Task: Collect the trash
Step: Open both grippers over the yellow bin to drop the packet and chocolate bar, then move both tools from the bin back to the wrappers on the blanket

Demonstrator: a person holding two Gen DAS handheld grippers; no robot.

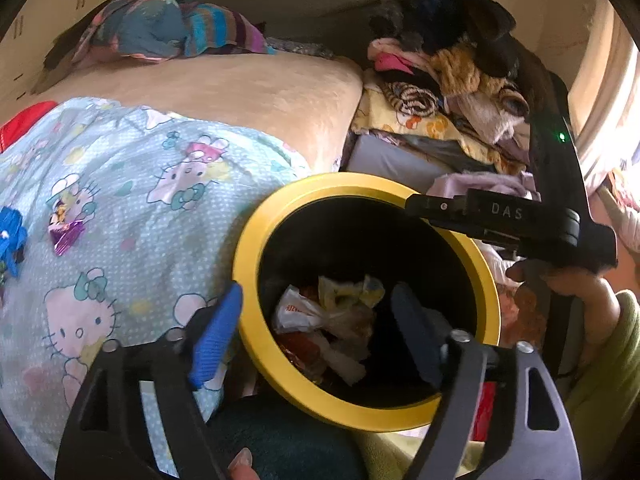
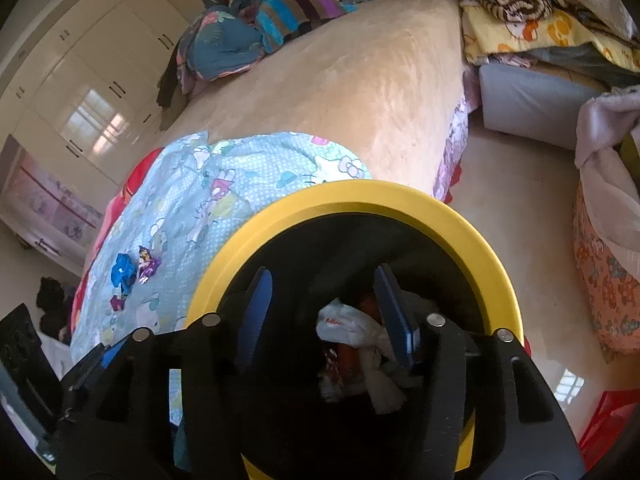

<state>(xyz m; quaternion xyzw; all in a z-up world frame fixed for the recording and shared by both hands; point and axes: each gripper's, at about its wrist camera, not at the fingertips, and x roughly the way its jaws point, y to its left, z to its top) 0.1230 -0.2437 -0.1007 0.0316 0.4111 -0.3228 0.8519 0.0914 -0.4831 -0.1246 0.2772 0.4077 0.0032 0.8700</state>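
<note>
yellow-rimmed black bin [image 1: 256, 248], crumpled wrappers [image 1: 320, 316] inside

Wrappers [image 1: 66, 236] lie on the bed [image 1: 256, 92], left of the bin [image 1: 248, 240]; trash [image 1: 328, 320] lies inside it.

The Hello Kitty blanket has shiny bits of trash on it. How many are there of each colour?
Blue crumpled wrapper: 1
Large purple shiny foil wrapper: 1
Small purple foil scrap: 1
Total: 3 pieces on the light blue Hello Kitty blanket, beside the yellow-rimmed black trash bin.
</note>
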